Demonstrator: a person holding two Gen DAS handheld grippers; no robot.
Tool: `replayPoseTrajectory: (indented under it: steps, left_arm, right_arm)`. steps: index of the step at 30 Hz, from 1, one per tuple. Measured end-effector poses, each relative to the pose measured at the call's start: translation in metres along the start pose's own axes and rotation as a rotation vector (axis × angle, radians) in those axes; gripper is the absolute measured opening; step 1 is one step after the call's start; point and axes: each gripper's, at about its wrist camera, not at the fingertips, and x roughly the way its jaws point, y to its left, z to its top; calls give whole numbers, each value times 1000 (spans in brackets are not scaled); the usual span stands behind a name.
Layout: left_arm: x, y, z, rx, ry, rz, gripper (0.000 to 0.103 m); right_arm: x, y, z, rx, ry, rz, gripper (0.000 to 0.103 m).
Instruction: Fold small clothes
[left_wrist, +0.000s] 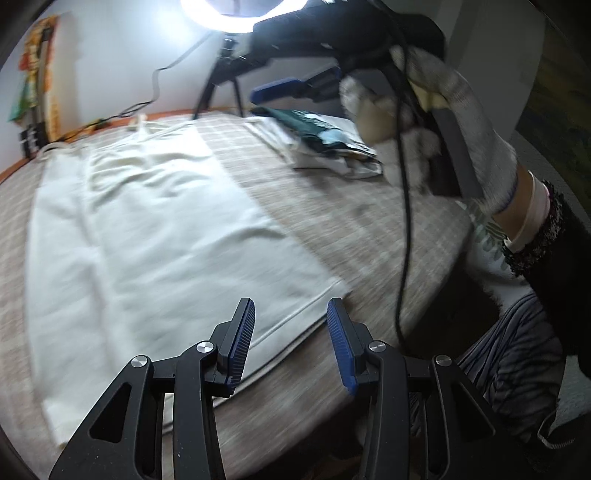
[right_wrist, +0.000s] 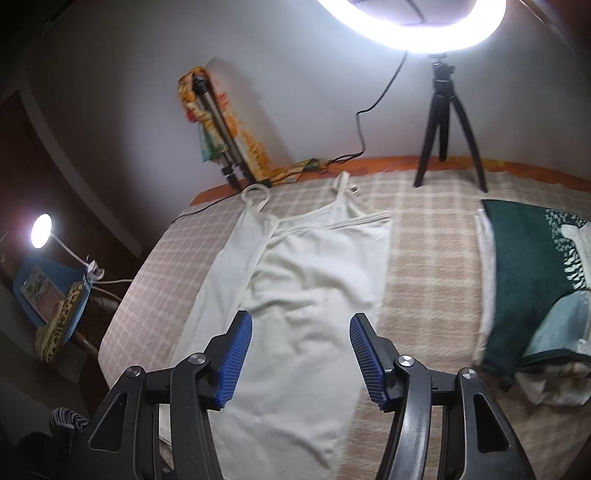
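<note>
On the checked bed cover (right_wrist: 424, 236), a white camisole (right_wrist: 306, 295) lies flat, one side seemingly folded in. Left gripper (left_wrist: 291, 314) and right gripper (right_wrist: 301, 328) hover, jaws parted, empty. Next: pinch an edge and fold; folded pile (right_wrist: 528, 273) beside.

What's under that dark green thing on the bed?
The dark green garment tops a small pile: white fabric shows at its edge, pale blue cloth nearby. Anything deeper is covered.

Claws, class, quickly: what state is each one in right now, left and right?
Left claw: open, holding nothing, above the hem of the cream strappy cotton top.
Right claw: open, holding nothing, over the same top.
</note>
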Motion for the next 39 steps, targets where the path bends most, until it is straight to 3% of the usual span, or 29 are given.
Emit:
replayPoseTrajectory:
  steps: [5,6,13,16,18,20,32,34,37,38,39]
  left_arm:
    - [33,-29,8,87,56,1,42]
    - [37,-33,8,96,66,7,46]
    - [57,-43,4,144,102,75,47]
    - [57,-40,4,137,88,72,39]
    - [58,-35,5,119,69,58,25]
    - [56,-28,3,64,51,20,20]
    - [28,2,1,-184,-87,-28,5]
    - [25,1,0,-178,-95,-25,5]
    - [28,-14,-2,-72,-64,-6,5]
    - [31,-19,-2,-43,-37,-4,8]
    - [34,-22,-2,-23,-9,6,18]
  right_arm:
    - [-4,-35,14,11,-5,0,59]
    - [-3,-41,16,13,-5,-6,59]
    - [19,-91,27,102,11,9,59]
    - [35,-94,32,91,32,8,59]
    - [46,-92,37,73,41,12,59]
    - [60,-91,42,67,53,20,59]
    - [140,-95,61,101,90,-57,56]
    - [143,-93,65,89,94,-54,42]
    - [146,-93,66,88,105,-46,42]
    - [145,-93,66,89,113,-47,42]
    - [144,-93,67,89,124,-47,49]
